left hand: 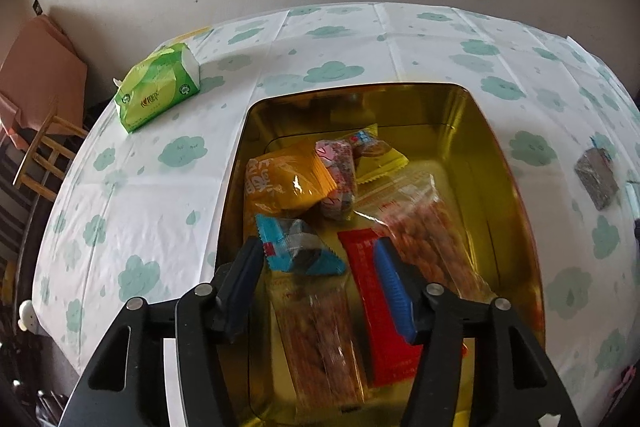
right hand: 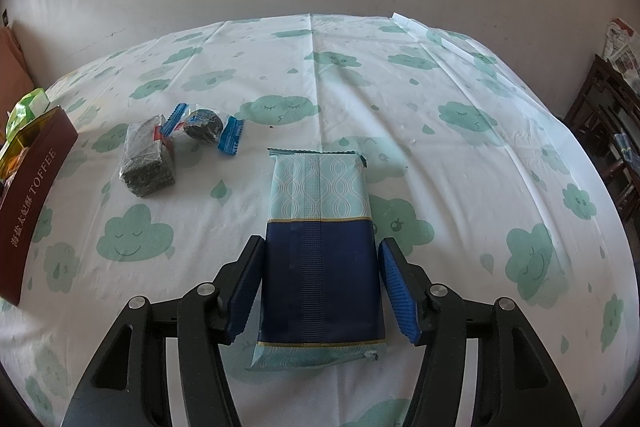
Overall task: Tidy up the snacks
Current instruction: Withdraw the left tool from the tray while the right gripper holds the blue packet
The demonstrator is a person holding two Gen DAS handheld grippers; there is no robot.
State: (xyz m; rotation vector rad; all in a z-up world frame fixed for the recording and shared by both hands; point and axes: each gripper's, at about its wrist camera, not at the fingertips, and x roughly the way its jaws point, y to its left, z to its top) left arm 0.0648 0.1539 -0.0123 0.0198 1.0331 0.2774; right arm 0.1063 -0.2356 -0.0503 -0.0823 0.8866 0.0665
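Flat foil snack packet, navy with pale teal patterned ends (right hand: 320, 251), lying on the cloud-print tabletop (right hand: 460, 87), long axis running straight away between the right tool's (right hand: 320, 287) spread pads, neither pressing. Left tool (left hand: 316, 287) open, empty, over the gold tin (left hand: 472, 147).

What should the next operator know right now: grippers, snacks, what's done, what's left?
Left gripper: open, empty, over the gold tin, which already holds several snack packets.
Right gripper: open, straddling the blue-and-teal packet lying flat on the table; pads not pressing it.
Left to do: that packet, the dark wrapped block and the round cookie in the blue wrapper, both beside the tin.
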